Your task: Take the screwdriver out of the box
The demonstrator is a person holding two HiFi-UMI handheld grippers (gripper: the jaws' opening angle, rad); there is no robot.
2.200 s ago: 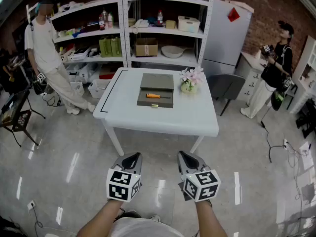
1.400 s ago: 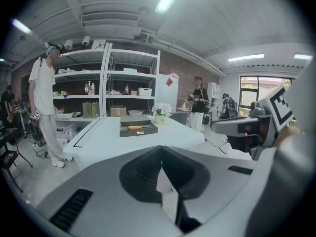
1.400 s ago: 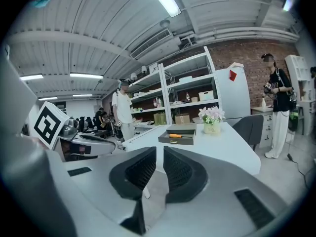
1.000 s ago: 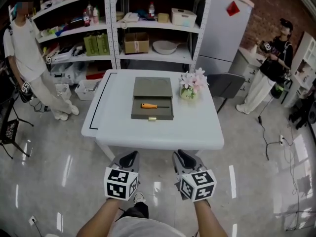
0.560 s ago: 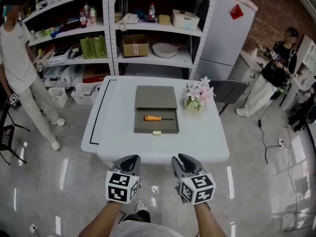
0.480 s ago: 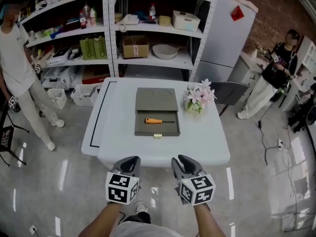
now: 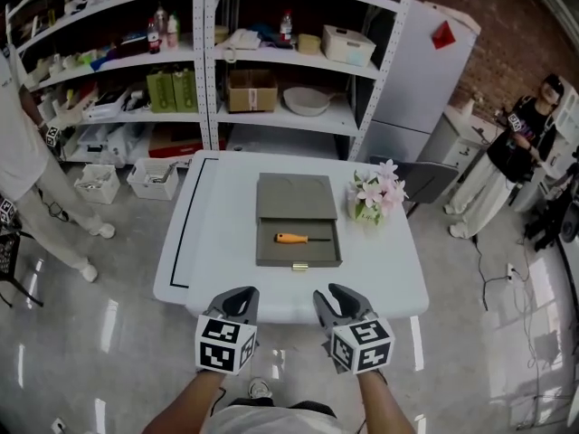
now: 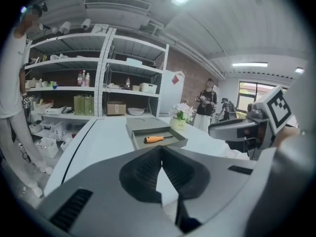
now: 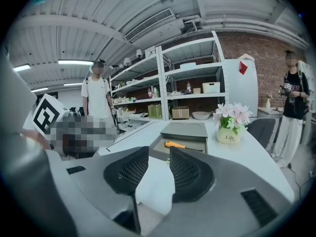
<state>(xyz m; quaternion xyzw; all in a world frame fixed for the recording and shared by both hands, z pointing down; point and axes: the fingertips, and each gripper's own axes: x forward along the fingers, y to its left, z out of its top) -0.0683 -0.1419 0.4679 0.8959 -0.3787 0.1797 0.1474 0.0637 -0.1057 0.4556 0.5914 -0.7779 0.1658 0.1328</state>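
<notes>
A grey box (image 7: 298, 233) lies open on the white table (image 7: 217, 251), its lid folded flat behind it. In its tray lies the screwdriver (image 7: 291, 238) with an orange handle, pointing right. Both grippers hover short of the table's near edge, well apart from the box. My left gripper (image 7: 242, 293) is shut, its tips touching with nothing between them (image 8: 160, 149). My right gripper (image 7: 331, 293) is opening, with an empty gap between its jaws (image 9: 159, 154). Both gripper views show the screwdriver (image 8: 154, 138) (image 9: 174, 144) ahead in the box.
A vase of pink flowers (image 7: 377, 195) stands just right of the box. White shelving (image 7: 217, 52) and a fridge (image 7: 421, 70) stand behind the table. One person (image 7: 27, 170) stands at the left, another (image 7: 529, 143) at the right. Glossy floor surrounds the table.
Both grippers have travelled forward toward the table, which now sits closer and larger in the head view. The person at the left has slid toward the frame's edge.
</notes>
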